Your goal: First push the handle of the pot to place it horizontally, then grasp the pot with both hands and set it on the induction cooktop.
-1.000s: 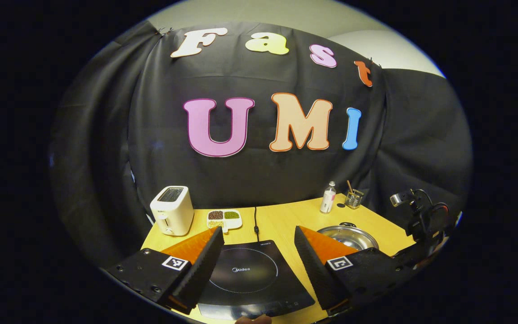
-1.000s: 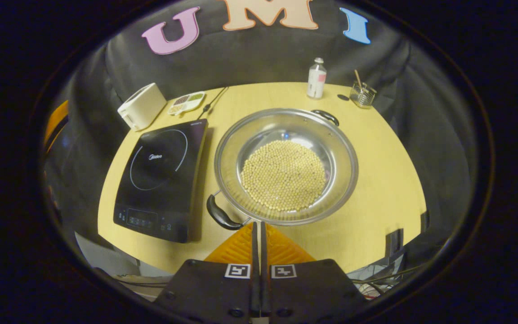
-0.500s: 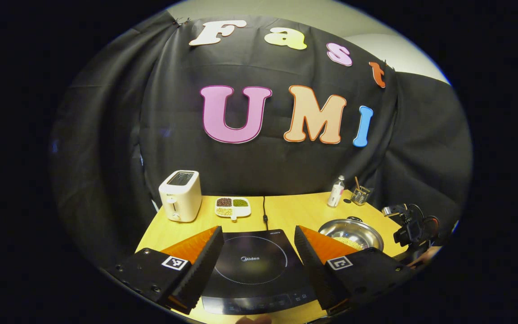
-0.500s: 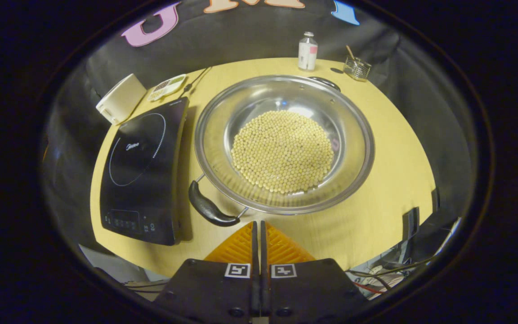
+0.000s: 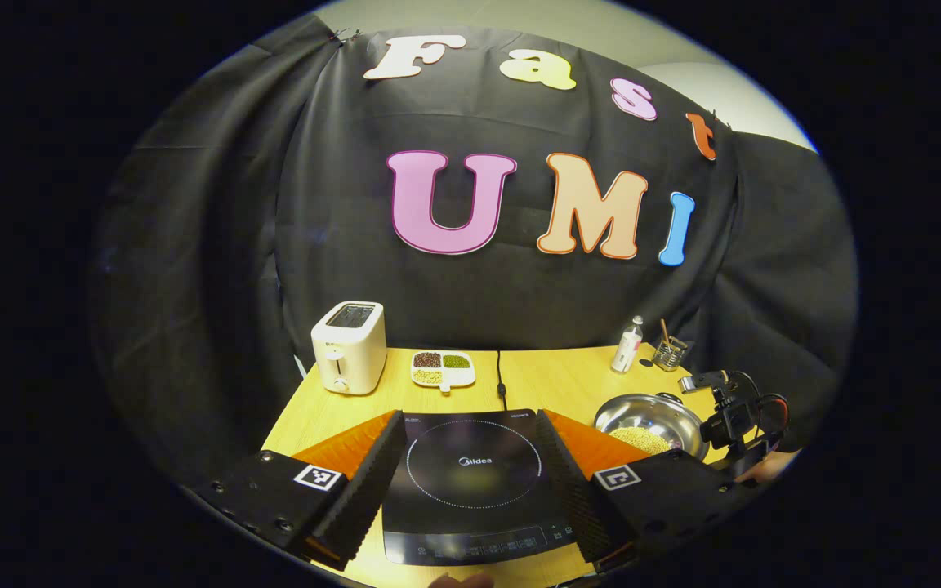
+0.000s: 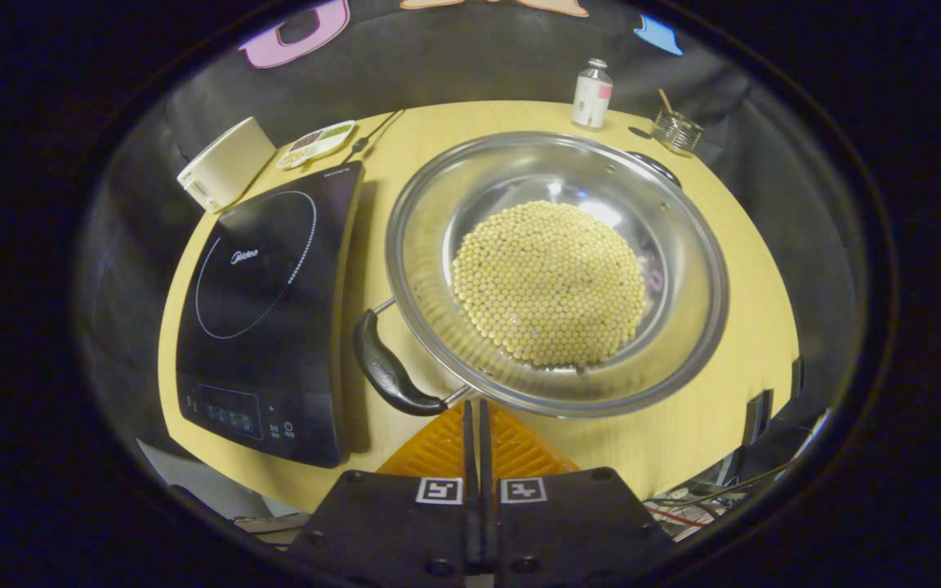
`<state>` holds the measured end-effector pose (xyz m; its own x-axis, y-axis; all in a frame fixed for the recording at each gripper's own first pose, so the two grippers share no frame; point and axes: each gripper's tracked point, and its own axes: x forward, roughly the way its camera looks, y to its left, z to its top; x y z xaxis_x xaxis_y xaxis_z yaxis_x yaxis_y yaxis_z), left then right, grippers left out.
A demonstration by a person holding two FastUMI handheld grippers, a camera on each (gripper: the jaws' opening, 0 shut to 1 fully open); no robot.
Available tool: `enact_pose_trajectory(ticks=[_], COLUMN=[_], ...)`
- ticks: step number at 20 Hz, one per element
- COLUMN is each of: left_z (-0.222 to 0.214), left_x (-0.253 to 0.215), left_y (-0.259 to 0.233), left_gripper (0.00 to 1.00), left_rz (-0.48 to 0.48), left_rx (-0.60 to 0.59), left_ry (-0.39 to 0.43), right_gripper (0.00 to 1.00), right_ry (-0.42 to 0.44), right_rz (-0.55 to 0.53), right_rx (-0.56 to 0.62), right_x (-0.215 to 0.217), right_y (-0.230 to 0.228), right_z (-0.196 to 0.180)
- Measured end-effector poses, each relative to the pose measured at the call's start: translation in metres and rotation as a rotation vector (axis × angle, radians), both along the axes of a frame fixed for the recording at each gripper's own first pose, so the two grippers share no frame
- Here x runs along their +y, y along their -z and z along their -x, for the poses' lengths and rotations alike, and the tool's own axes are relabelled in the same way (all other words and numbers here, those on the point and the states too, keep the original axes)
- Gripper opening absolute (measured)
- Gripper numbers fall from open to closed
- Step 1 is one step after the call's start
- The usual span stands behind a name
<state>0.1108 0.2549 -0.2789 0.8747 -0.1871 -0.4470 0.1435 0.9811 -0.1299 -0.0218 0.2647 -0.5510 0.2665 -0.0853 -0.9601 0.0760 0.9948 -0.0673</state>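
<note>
A steel pot (image 6: pixel 438 212) holding yellow beans (image 6: pixel 552 282) stands on the wooden table, right of the black induction cooktop (image 6: pixel 262 302). Its near black handle (image 6: pixel 389 376) points toward the table's front-left; the far handle (image 6: pixel 654 167) lies at the back right. My right gripper (image 6: pixel 474 406) is shut with nothing in it, its tip just beside the near handle's end and below the pot's rim. My left gripper (image 5: pixel 470 416) hangs open above the cooktop (image 5: pixel 474 482). From there the pot (image 5: pixel 642 408) and the right gripper (image 5: pixel 732 416) sit to the right.
A white toaster (image 5: pixel 348 347), a divided dish of beans (image 5: pixel 443 369) and the cooktop's cable (image 5: pixel 501 380) line the back of the table. A small bottle (image 6: pixel 593 82) and a glass jar (image 6: pixel 677 131) stand at the back right. A hand (image 5: pixel 773 465) holds the right gripper.
My right gripper, still shut, has come nearer to the pot and its near handle. My left gripper has drawn back and to the left, so the cooktop now sits centred between its open fingers.
</note>
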Motion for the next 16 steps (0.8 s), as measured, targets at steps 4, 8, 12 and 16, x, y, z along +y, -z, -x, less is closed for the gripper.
enact_pose_trajectory(ticks=[4, 8, 12, 16], left_z=[0.0, 0.003, 0.009, 0.013], left_x=[0.004, 0.01, 0.017, 0.023], left_y=[-0.001, 0.001, 0.001, -0.004], left_gripper=[0.96, 0.96, 0.96, 0.96], left_rz=[-0.003, -0.011, -0.021, -0.037], left_rx=[-0.001, 0.005, 0.008, 0.003], left_ry=[-0.008, -0.018, -0.036, -0.048], right_gripper=[0.0, 0.03, 0.03, 0.0], right_ry=[0.015, 0.046, 0.105, 0.159], right_rz=[-0.032, -0.046, -0.07, -0.099], right_rx=[0.0, 0.003, -0.002, -0.008], right_x=[0.016, 0.031, 0.045, 0.054], right_y=[0.008, 0.013, 0.018, 0.02], right_z=[-0.017, -0.026, -0.04, -0.054])
